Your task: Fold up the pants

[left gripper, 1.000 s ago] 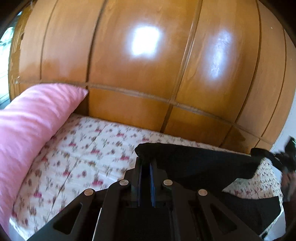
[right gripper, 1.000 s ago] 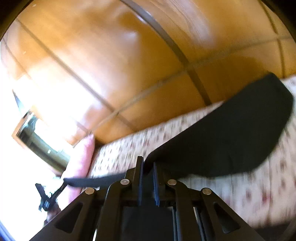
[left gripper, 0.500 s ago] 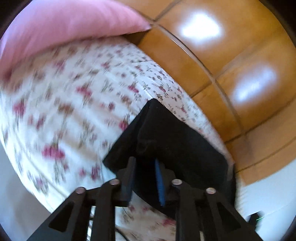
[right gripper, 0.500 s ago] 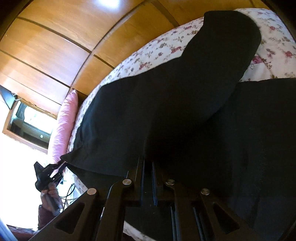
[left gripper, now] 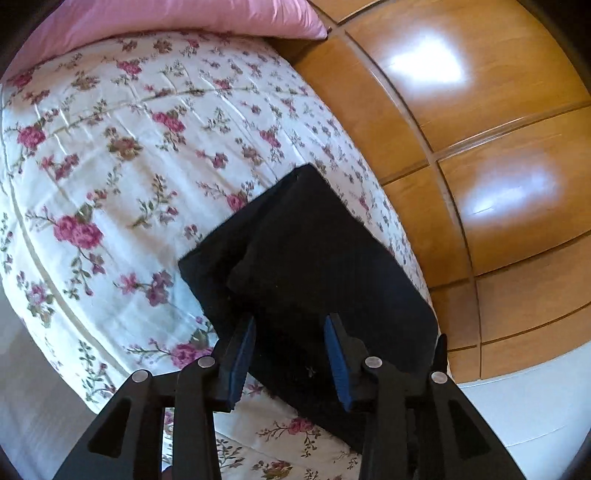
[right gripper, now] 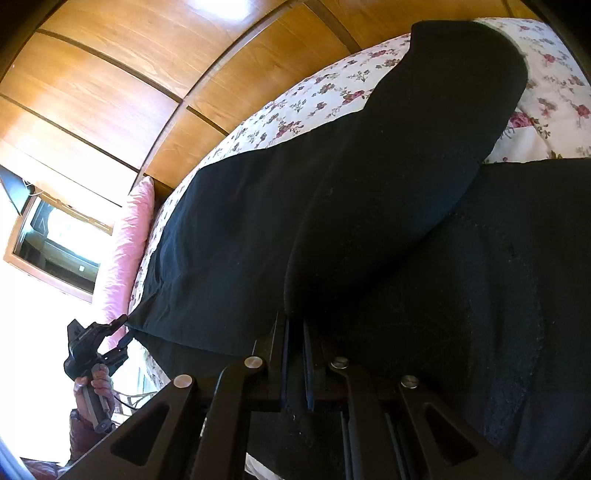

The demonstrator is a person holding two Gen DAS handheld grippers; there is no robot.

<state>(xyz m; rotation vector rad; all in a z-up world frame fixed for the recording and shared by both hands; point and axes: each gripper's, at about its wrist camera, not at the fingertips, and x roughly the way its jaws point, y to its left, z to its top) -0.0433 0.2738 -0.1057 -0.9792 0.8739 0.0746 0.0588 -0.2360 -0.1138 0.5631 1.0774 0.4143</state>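
The black pants (left gripper: 317, 266) lie on a floral bedspread (left gripper: 110, 147), one layer folded over another. My left gripper (left gripper: 290, 328) is open just above the near edge of the pants, with blue pads (left gripper: 242, 354) apart and nothing between them. In the right wrist view the pants (right gripper: 332, 206) fill most of the frame, a leg stretching to the far right. My right gripper (right gripper: 295, 332) is shut on a fold of the pants fabric. My left gripper also shows small in the right wrist view (right gripper: 118, 332), at the pants' far corner, held by a hand.
A pink pillow (left gripper: 166, 18) lies at the head of the bed, also in the right wrist view (right gripper: 125, 251). A wooden panelled wall (left gripper: 480, 147) runs along the bed's far side. A bright window (right gripper: 55, 243) is beyond the pillow. The bed's edge drops off near my left gripper.
My left gripper has lowered the pants' edge onto the bed and opened, letting go of it. My right gripper has come down with its fold and stays shut on it.
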